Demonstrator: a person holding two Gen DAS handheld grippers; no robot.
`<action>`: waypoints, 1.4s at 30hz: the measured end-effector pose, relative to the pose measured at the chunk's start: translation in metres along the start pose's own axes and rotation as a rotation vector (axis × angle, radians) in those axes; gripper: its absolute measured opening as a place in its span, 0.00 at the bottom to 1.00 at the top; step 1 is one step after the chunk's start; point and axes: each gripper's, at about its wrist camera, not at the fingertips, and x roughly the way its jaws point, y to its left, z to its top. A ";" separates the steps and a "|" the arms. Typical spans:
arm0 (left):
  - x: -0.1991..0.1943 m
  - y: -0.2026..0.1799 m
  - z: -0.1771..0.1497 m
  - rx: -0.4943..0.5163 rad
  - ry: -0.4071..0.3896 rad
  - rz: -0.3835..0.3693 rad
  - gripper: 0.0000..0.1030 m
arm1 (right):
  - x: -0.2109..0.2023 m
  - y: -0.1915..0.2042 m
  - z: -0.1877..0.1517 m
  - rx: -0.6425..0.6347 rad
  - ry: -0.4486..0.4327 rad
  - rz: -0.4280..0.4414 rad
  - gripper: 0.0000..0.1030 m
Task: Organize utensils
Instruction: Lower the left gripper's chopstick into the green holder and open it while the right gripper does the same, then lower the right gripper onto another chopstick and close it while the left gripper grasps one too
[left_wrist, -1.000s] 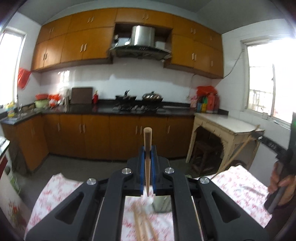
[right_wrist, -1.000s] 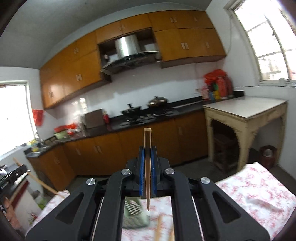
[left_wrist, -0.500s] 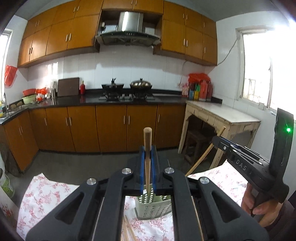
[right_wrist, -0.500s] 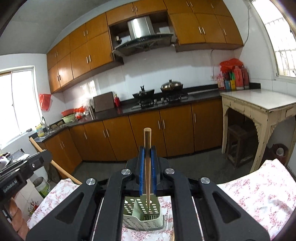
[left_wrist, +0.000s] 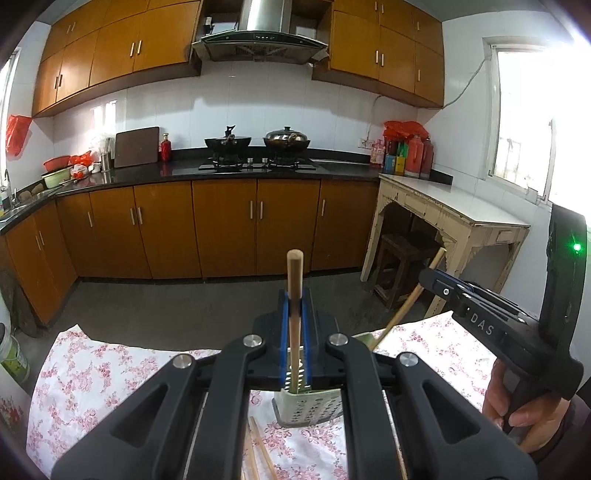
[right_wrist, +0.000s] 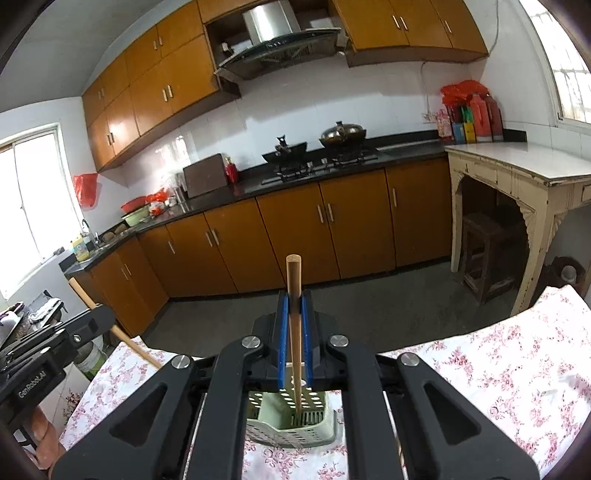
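Note:
My left gripper (left_wrist: 294, 306) is shut on a wooden chopstick (left_wrist: 294, 295) held upright, its lower tip over the pale green perforated utensil holder (left_wrist: 306, 408) on the floral tablecloth. My right gripper (right_wrist: 294, 306) is shut on another upright wooden chopstick (right_wrist: 294, 314), its tip inside the utensil holder (right_wrist: 295, 421). The right gripper also shows in the left wrist view (left_wrist: 439, 284), its chopstick (left_wrist: 406, 302) slanting down toward the holder. The left gripper shows at the left in the right wrist view (right_wrist: 92, 321). Loose chopsticks (left_wrist: 258, 454) lie on the cloth near the holder.
The table carries a floral cloth (left_wrist: 110, 373) with its far edge just beyond the holder. Behind stand brown kitchen cabinets (left_wrist: 221, 225), a stove with pots (left_wrist: 258, 147), and a cream side table (left_wrist: 454, 218) with a stool under it at the right.
Both grippers have tilted down and come closer to the utensil holder, still holding their chopsticks. The holder now sits under both tips, and the right gripper is nearer the left one.

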 end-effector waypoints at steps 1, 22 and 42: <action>0.000 0.001 0.000 -0.002 0.002 0.004 0.15 | 0.001 -0.001 0.000 0.002 0.006 -0.005 0.08; -0.075 0.028 -0.018 -0.057 -0.106 0.086 0.45 | -0.071 -0.024 -0.008 0.004 -0.114 -0.085 0.36; -0.021 0.099 -0.194 -0.153 0.261 0.216 0.40 | -0.006 -0.083 -0.203 0.115 0.400 -0.176 0.18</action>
